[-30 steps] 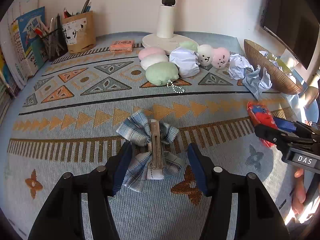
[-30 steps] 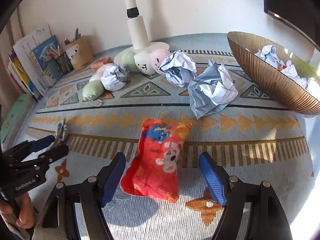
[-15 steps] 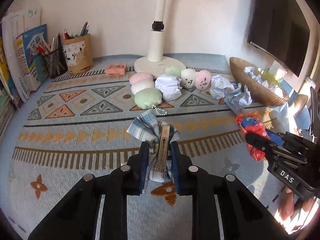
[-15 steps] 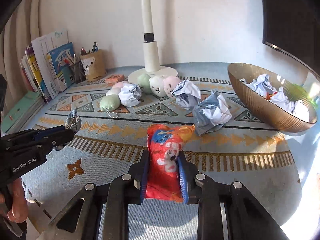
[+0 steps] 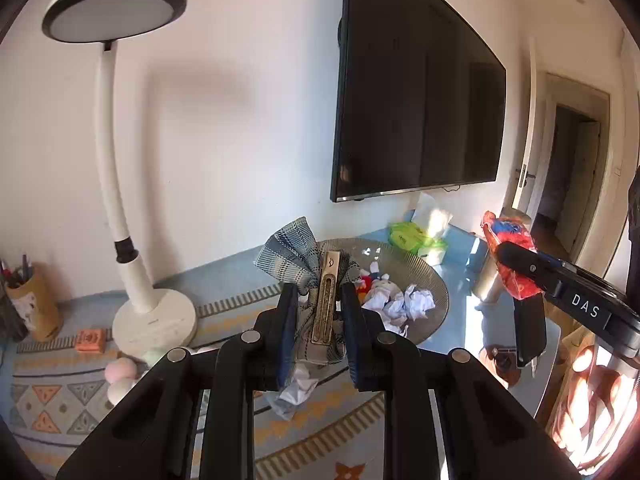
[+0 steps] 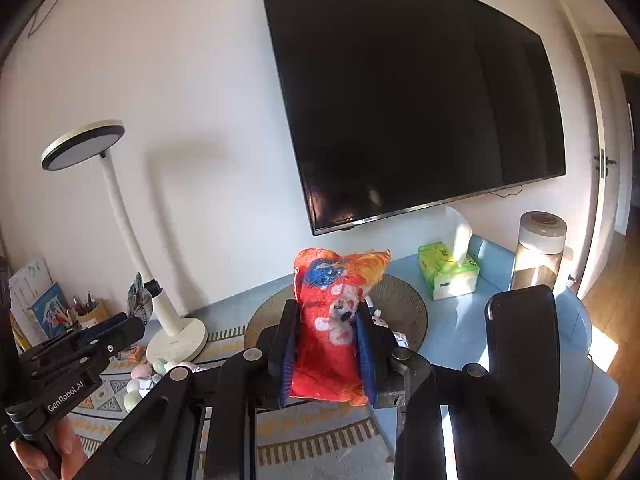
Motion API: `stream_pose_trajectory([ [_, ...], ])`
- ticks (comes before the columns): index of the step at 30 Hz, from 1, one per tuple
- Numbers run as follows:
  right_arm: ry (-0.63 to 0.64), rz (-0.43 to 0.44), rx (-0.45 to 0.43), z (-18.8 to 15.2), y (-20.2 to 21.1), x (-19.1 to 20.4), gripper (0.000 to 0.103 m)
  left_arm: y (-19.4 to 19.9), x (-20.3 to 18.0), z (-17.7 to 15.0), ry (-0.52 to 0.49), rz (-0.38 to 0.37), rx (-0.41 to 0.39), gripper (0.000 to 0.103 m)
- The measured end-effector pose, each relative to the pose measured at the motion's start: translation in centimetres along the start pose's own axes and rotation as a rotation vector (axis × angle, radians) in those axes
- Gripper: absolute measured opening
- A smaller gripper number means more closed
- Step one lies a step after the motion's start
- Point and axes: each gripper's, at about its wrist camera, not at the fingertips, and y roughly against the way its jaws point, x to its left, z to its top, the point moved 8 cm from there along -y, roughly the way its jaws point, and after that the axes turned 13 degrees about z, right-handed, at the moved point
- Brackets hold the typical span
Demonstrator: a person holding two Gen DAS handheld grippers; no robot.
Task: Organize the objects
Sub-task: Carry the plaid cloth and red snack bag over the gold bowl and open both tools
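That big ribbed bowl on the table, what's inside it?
The bowl holds several crumpled white paper balls and a small red-and-white toy-like piece. The plaid hair bow, clamped in the left gripper, hides the bowl's near left part.

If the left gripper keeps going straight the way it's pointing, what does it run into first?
Most likely the brown bowl of crumpled paper, which sits directly beyond the plaid bow clip that the left gripper holds shut. Nothing else shows in that line, though depth is hard to judge.
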Motion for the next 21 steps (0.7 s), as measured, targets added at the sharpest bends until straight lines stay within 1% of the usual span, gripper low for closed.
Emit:
stream_pose_trajectory([
  [3,-0.042,0.042,0.083,0.0,-3.9,-1.2,0.026,-4.3,-2.2,0.6,0.013,-0.042,0.048,0.019],
  [5,-0.052,0.021,0.137,-0.6,-6.3,-2.1,0.026,-7.0,-3.0,0.5,0.020,-0.042,0.063,0.019],
  [7,-0.072,0.008,0.144,-0.8,-8.0,-2.9,0.026,-9.6,-4.0,0.3,-0.003,-0.027,0.088,0.019],
  [8,-0.079,0.009,0.140,-0.8,-8.8,-3.4,0.029,-10.7,-4.3,0.2,-0.004,-0.038,0.098,0.020],
  [9,-0.081,-0.006,0.149,-0.9,-9.6,-3.9,0.048,-11.5,-4.5,0.0,-0.001,-0.052,0.104,0.023],
  [10,-0.090,-0.043,0.160,-1.2,-10.2,-4.7,0.062,-12.3,-4.7,-0.3,0.004,-0.076,0.120,0.039],
  [11,-0.103,-0.068,0.172,-1.7,-10.4,-5.5,0.064,-13.2,-4.7,-0.8,0.012,-0.083,0.155,0.053],
  [12,-0.115,-0.054,0.190,-2.4,-10.5,-5.9,0.064,-14.1,-4.3,-1.4,0.033,-0.079,0.200,0.063],
  [13,-0.123,-0.031,0.195,-2.8,-10.4,-5.9,0.064,-14.5,-3.8,-2.0,0.062,-0.093,0.226,0.073],
  [14,-0.121,-0.020,0.189,-3.2,-10.1,-5.9,0.064,-14.4,-3.1,-2.4,0.088,-0.098,0.229,0.074],
  [16,-0.088,-0.021,0.181,-3.7,-9.2,-5.2,0.064,-13.8,-1.4,-3.2,0.112,-0.079,0.230,0.074],
  [18,-0.065,-0.002,0.184,-4.1,-8.8,-4.2,0.064,-12.4,0.3,-3.6,0.160,-0.091,0.225,0.074],
  [19,-0.063,0.020,0.189,-4.3,-8.6,-3.6,0.064,-11.4,1.3,-3.7,0.176,-0.095,0.214,0.074],
  [21,-0.058,0.081,0.194,-4.5,-8.1,-1.5,0.064,-9.1,3.4,-3.4,0.173,-0.077,0.171,0.074],
])
